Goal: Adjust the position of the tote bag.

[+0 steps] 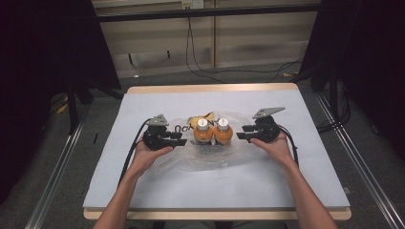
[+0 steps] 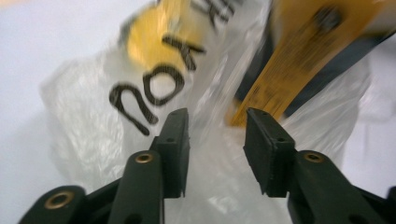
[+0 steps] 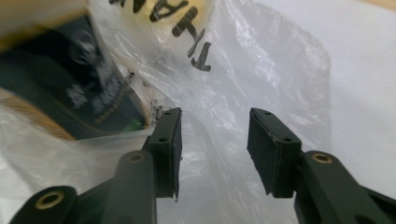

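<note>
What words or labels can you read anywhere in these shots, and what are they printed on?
"YOU": black letters on the clear plastic bag, left gripper view.
"THAN", cut off at the frame edge: same bag, right gripper view.
Labels on the two orange bottles: print too blurred to read.
White caps: nothing legible.

Thin glossy plastic on a matt cloth

The plastic bag (image 1: 210, 143) is clear and crinkled; the table cover (image 1: 143, 191) looks smooth, the gripper pads (image 2: 266, 154) matt black.
</note>
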Demonstrator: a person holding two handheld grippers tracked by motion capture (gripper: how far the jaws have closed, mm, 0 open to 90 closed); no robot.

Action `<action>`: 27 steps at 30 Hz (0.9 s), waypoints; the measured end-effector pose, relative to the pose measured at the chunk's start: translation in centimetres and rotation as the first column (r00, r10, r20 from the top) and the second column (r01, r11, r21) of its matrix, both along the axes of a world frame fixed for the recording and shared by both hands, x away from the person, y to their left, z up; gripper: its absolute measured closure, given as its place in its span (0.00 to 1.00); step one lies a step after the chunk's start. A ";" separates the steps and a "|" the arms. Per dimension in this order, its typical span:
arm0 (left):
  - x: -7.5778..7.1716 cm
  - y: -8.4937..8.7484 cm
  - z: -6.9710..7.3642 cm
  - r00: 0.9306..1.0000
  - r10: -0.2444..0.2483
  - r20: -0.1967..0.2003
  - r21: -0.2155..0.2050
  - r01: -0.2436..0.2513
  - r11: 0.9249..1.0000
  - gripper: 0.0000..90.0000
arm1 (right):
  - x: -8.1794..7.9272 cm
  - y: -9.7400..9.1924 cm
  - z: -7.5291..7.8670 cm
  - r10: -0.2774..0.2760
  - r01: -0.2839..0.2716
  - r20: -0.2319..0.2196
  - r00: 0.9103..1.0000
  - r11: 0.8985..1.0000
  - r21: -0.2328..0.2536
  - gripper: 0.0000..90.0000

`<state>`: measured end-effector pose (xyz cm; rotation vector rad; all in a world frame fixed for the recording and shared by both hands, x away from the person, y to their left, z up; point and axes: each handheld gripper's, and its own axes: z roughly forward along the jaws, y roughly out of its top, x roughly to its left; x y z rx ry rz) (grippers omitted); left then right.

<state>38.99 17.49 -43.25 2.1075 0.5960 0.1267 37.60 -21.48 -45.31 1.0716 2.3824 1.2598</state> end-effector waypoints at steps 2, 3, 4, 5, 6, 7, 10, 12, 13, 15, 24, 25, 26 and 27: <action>-0.5 0.0 1.2 0.999 -0.005 0.033 0.006 0.005 1.000 0.61 | -0.5 -0.5 0.7 0.005 -0.005 0.011 1.000 1.000 0.017 0.57; -0.7 0.0 1.8 0.998 -0.016 0.054 0.002 0.016 1.000 0.61 | -0.7 -0.8 1.1 0.005 -0.005 0.019 1.000 1.000 0.021 0.57; -0.9 0.0 2.3 0.998 -0.023 0.062 0.002 0.022 1.000 0.61 | -0.9 -1.0 1.5 -0.001 0.000 0.028 1.000 1.000 0.025 0.56; -1.1 -0.1 2.7 0.997 -0.034 0.074 0.004 0.034 0.999 0.63 | -1.1 -1.3 1.9 -0.003 0.002 0.035 0.999 1.000 0.028 0.57; -1.2 -0.2 3.1 0.995 -0.054 0.087 0.003 0.054 0.999 0.68 | -1.3 -1.5 2.2 0.003 -0.005 0.039 0.999 0.999 0.039 0.61; -1.2 -0.2 3.1 0.995 -0.054 0.087 0.003 0.054 0.999 0.72 | -1.5 -1.5 2.5 0.017 -0.019 0.040 0.999 0.999 0.048 0.63; -1.7 -1.9 3.2 0.987 -0.133 0.087 0.045 0.129 0.991 0.87 | -1.9 -1.2 3.0 0.097 -0.098 0.030 0.995 0.994 0.051 0.84; -1.1 -3.0 1.9 0.989 -0.145 0.037 0.118 0.140 0.983 0.93 | -1.8 -0.5 2.9 0.140 -0.140 0.008 0.990 0.990 0.034 0.97; -1.1 -3.0 1.9 0.989 -0.145 0.037 0.118 0.140 0.983 0.94 | -1.7 0.1 2.6 0.161 -0.161 -0.007 0.987 0.987 0.017 0.99; -0.3 -4.0 0.2 0.987 -0.161 -0.007 0.169 0.160 0.973 0.97 | -1.3 1.0 2.2 0.184 -0.184 -0.028 0.983 0.983 -0.010 1.00; 2.3 -5.5 -2.0 0.988 -0.142 -0.066 0.274 0.155 0.949 0.98 | 2.7 4.5 0.5 0.204 -0.222 -0.128 0.970 0.964 -0.145 1.00; 2.4 -5.7 -2.4 0.987 -0.148 -0.055 0.286 0.158 0.945 0.98 | 3.0 4.6 0.1 0.200 -0.221 -0.143 0.969 0.964 -0.150 1.00; 2.4 -5.8 -2.5 0.987 -0.146 -0.070 0.299 0.161 0.941 0.97 | 3.1 4.7 -0.2 0.191 -0.217 -0.157 0.969 0.961 -0.171 1.00; 2.5 -6.0 -3.0 0.987 -0.147 -0.072 0.318 0.162 0.934 0.97 | 3.3 4.7 -0.5 0.186 -0.216 -0.166 0.968 0.960 -0.181 1.00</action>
